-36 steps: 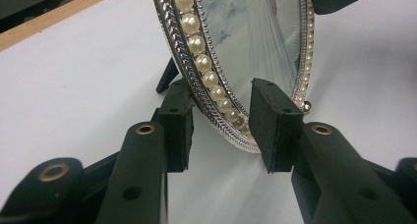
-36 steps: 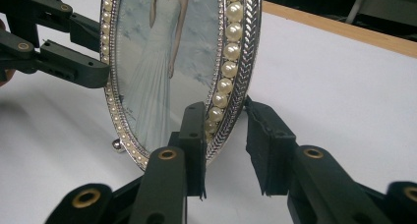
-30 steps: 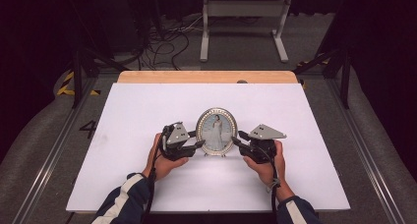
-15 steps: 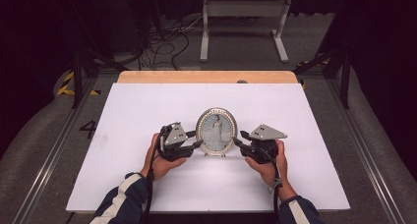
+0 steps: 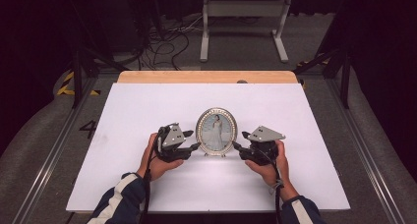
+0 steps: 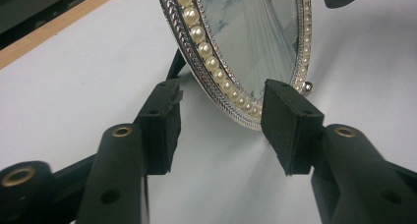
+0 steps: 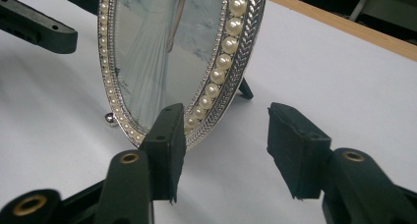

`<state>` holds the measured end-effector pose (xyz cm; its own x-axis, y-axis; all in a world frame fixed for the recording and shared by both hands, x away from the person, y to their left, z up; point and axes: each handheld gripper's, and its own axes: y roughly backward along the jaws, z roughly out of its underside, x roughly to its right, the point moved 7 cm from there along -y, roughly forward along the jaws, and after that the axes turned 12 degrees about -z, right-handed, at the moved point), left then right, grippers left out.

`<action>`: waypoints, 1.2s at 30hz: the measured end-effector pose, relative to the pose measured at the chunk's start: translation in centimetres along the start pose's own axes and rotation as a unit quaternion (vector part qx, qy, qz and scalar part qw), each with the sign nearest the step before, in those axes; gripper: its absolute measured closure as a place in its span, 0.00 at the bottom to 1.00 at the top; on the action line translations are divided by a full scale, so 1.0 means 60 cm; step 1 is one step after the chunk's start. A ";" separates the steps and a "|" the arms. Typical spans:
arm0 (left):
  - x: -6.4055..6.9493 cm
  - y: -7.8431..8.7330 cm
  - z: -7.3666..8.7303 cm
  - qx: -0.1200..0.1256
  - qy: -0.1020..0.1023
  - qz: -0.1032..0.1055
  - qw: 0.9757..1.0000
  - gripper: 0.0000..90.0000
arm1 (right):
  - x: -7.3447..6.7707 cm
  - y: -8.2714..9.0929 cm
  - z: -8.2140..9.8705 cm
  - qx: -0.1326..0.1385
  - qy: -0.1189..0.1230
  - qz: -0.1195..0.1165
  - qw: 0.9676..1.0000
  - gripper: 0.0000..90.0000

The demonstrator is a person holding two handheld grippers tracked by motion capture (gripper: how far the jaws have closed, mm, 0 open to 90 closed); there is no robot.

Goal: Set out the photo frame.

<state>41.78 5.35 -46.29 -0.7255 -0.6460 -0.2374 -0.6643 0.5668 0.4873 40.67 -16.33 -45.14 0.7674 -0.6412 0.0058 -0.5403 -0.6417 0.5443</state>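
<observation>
- Both hands rest low on the white table (image 5: pixel 147 111), with the left gripper (image 5: pixel 195 148) and right gripper (image 5: pixel 237 147) pointing inward at the oval picture frame (image 5: pixel 216 131) standing upright between them.
- Both sets of jaws have just been opening; the pads straddle the frame's lower rim without pressing it, as far as the close views show.
- Bare table lies all round, its edges well away.
- The right gripper view shows the frame's rear prop (image 7: pixel 245 90); the left gripper view shows a small ball foot (image 6: pixel 307 87).
</observation>
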 end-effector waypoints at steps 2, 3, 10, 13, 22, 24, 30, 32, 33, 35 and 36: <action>-0.001 0.004 0.002 -0.001 -0.002 -0.003 1.000 0.52 | -0.001 0.000 0.000 -0.001 0.000 0.001 1.000 0.50; -0.001 0.004 0.002 -0.001 -0.002 -0.003 1.000 0.50 | -0.001 0.000 0.000 -0.001 0.000 0.001 1.000 0.50; -0.005 0.012 0.008 -0.013 -0.013 -0.031 0.999 0.36 | -0.005 -0.002 0.003 -0.009 0.010 -0.003 1.000 0.36; -0.007 0.016 0.011 -0.017 -0.016 -0.038 0.999 0.29 | -0.009 -0.002 0.003 -0.014 0.022 -0.004 1.000 0.32; -0.014 0.028 0.018 -0.010 -0.007 -0.036 0.999 0.14 | -0.010 -0.003 0.006 -0.014 0.024 0.000 1.000 0.20; -0.012 0.029 0.021 -0.011 -0.007 -0.033 0.999 0.12 | -0.010 -0.003 0.005 -0.009 0.020 -0.004 1.000 0.17; -0.004 0.034 0.023 -0.007 -0.029 -0.019 0.999 0.08 | -0.014 -0.003 0.005 0.003 0.012 -0.022 1.000 0.12; -0.001 0.036 0.023 -0.007 -0.033 -0.015 0.999 0.06 | -0.016 -0.002 0.005 0.005 0.016 -0.025 1.000 0.11; -0.001 0.036 0.023 -0.007 -0.033 -0.015 0.999 0.06 | -0.016 -0.002 0.005 0.005 0.016 -0.025 1.000 0.11; -0.001 0.041 0.024 -0.006 -0.039 -0.019 0.999 0.06 | -0.016 -0.003 0.007 0.000 0.022 -0.020 1.000 0.11; 0.000 0.042 0.025 -0.005 -0.039 -0.020 0.999 0.07 | -0.015 -0.003 0.008 -0.002 0.023 -0.016 1.000 0.11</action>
<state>39.87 7.56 -46.33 -0.7106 -0.6264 -0.3205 -0.6913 0.5367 0.4838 39.92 -15.81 -45.65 0.7991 -0.6006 0.0267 -0.5139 -0.6595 0.5486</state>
